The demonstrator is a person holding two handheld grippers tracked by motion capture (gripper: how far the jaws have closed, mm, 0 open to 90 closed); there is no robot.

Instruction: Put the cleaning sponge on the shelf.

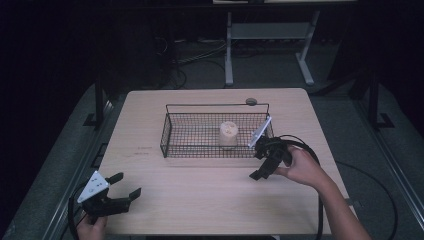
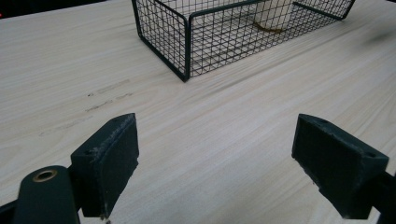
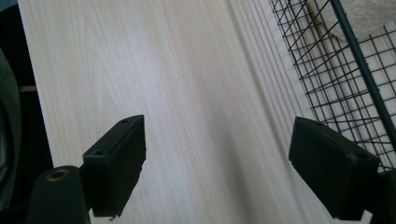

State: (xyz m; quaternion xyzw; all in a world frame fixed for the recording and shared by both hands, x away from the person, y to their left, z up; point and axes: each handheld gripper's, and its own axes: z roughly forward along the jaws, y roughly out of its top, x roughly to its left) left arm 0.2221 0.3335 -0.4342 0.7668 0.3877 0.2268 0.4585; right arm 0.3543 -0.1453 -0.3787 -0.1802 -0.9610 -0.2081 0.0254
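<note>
Wire basket (image 1: 200, 131) taken as landmark: black mesh, rectangular, thin-rod rim, standing near the far middle of the pale wood-grain table (image 1: 200, 200). Inside it, toward its right end, a cream, squat cylinder (image 1: 228, 134) stands upright on the mesh floor; surface looks matte and slightly rough, top face mottled, material not certain. Judged from that, the placing looks done: the cylinder is already in the basket and nothing is held. Right gripper (image 1: 265, 162) sits just outside the basket's near right corner, jaws spread wide and empty; its own view looks along bare wood with the mesh wall at the right edge and the cylinder's pale base behind it. Left gripper (image 1: 122, 192) lies well apart from the basket, toward the near left corner of the table, jaws likewise released with nothing between them; its view shows the basket's near left corner ahead. Jaw pads are black, blocky, scuffed at the edges. What seems left, if anything, is drawing the right gripper clear of the basket.
</note>
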